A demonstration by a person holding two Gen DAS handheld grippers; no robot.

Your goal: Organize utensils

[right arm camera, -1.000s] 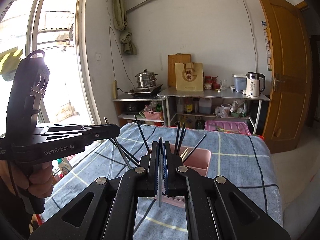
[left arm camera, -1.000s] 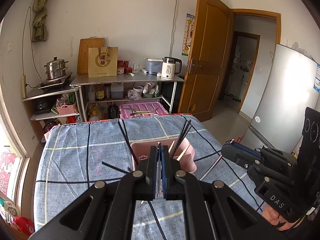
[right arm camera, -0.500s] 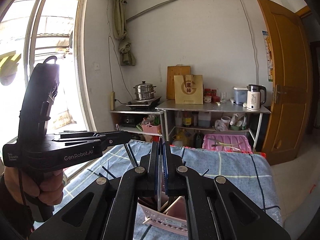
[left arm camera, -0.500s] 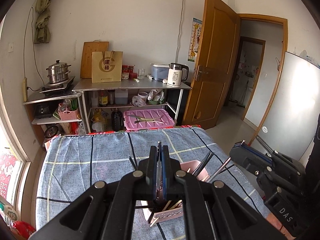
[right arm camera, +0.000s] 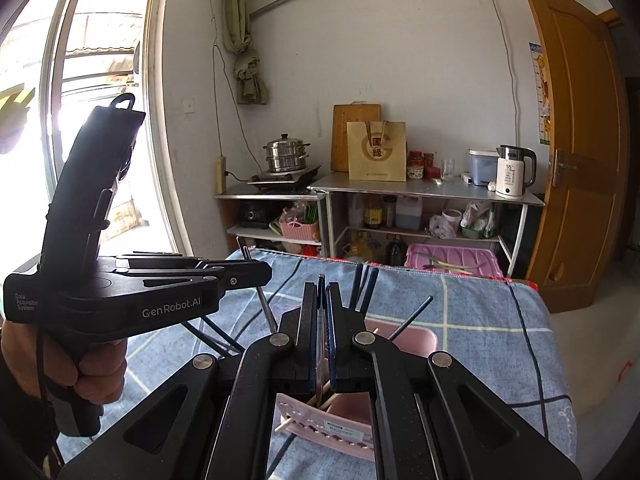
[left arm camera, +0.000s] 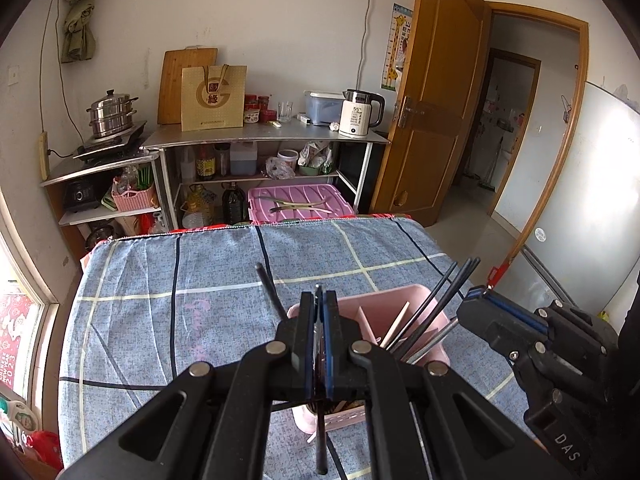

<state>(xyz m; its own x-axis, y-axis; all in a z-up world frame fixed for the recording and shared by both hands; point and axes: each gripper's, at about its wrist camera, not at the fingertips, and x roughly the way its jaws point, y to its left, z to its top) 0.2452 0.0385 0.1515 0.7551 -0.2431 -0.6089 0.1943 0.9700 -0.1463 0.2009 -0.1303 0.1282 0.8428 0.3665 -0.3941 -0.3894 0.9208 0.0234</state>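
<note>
Since half a second ago the pink holder [left arm camera: 396, 300] has come back up into the left view, clear ahead of the fingers and no longer tucked under them. It stands on the cloth just beyond both tools, with black chopsticks [left arm camera: 448, 292] leaning out of its right side.

Your left gripper [left arm camera: 318, 320] has its jaws nearly together, pinching a thin dark chopstick [left arm camera: 321, 448] that hangs below the fingers. Your right gripper [right arm camera: 322, 320] is just as narrow, clamped on a pale slim utensil [right arm camera: 320, 344]. Its lower end runs down toward the holder, though the fingers hide which compartment it points at.

To do this step well, bring one tool in at a time. Hold each stick close to upright, get its tip inside the rim, then ease the jaws apart. Keep clear of the leaning sticks, because a nudge would likely tip the light holder.

You are working on a blue checked cloth [left arm camera: 160, 280], soft and a little wrinkled, so the holder may rock. Beyond it stand a steel shelf [left arm camera: 260, 136] carrying a white kettle [left arm camera: 360, 114] and a steamer pot [left arm camera: 110, 114], a wooden door [left arm camera: 436, 100] and a bright window [right arm camera: 100, 80].
</note>
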